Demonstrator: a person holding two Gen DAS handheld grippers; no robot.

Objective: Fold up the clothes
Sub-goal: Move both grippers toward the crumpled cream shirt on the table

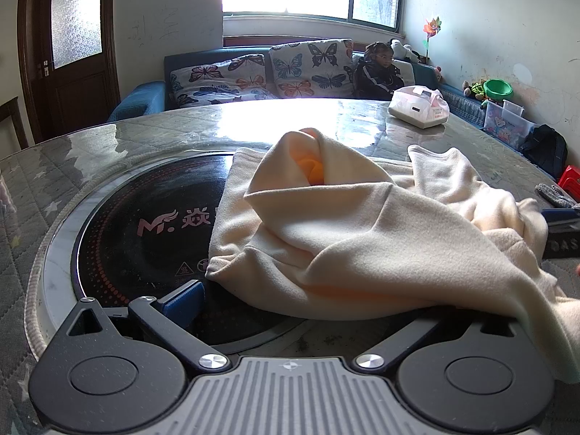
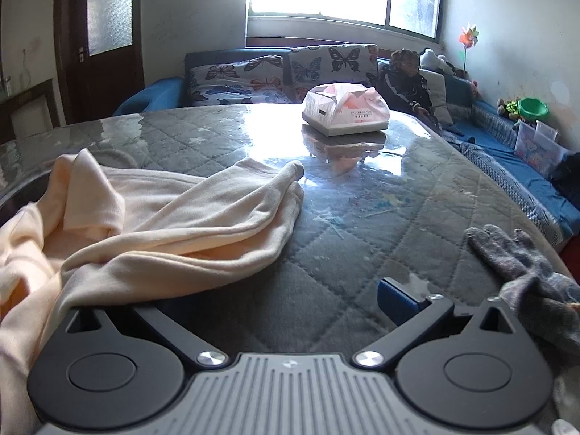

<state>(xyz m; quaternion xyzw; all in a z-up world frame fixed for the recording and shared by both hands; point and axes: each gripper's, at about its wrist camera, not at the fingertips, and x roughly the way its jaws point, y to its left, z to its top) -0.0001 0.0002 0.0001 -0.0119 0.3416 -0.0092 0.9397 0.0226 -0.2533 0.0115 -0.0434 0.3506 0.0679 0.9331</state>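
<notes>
The cream garment (image 1: 362, 224) lies rumpled, draped over the left claw (image 1: 308, 304)'s right finger and the right claw (image 2: 275, 301)'s left; both claws gape wide, gripping nothing.

"M." logo on black cooktop (image 1: 152, 224)

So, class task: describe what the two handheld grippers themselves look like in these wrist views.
Both match. The left gripper and right gripper each have a ribbed grey centre plate, two round matte-black housings, black link arms on silver screws, and blue finger pads. No cables or sleeves show.
</notes>
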